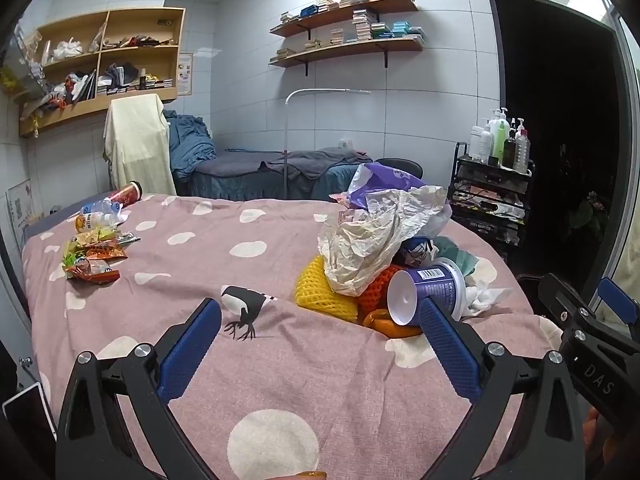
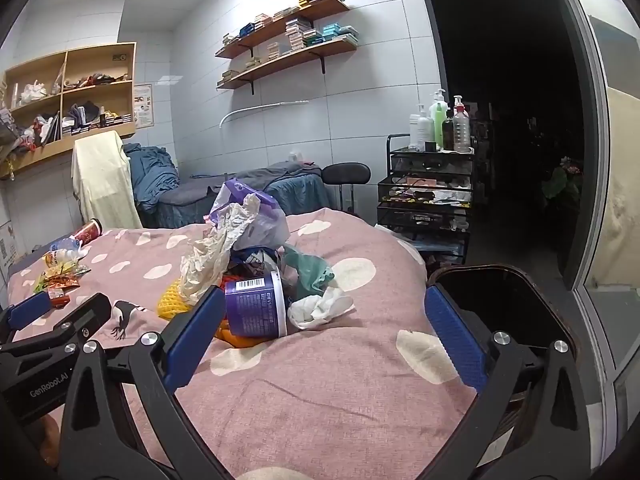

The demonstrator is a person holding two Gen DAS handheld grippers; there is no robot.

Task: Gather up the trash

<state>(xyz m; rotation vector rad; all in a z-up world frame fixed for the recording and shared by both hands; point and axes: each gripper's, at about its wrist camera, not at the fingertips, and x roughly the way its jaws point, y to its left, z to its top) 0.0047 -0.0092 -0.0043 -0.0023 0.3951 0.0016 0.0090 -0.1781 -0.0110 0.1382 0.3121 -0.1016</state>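
A pile of trash lies on the pink spotted bed cover (image 1: 280, 360): crumpled paper (image 1: 368, 240), a purple bag (image 1: 384, 180), yellow foam net (image 1: 320, 292), a purple tub (image 1: 432, 292) on its side and a white tissue (image 2: 320, 308). My left gripper (image 1: 320, 336) is open and empty, just short of the pile. My right gripper (image 2: 324, 332) is open and empty, with the tub (image 2: 256, 304) beside its left finger. A dark trash bin (image 2: 512, 296) stands right of the bed. Snack wrappers (image 1: 92, 256) and bottles (image 1: 104, 212) lie at the far left.
A black trolley (image 2: 428, 200) with bottles stands behind the bin, beside a dark doorway. A second bed (image 1: 280, 172) with blue covers, a towel-draped chair (image 1: 136, 144) and wall shelves (image 1: 348, 28) are at the back. A glass door (image 2: 612, 200) is at the right.
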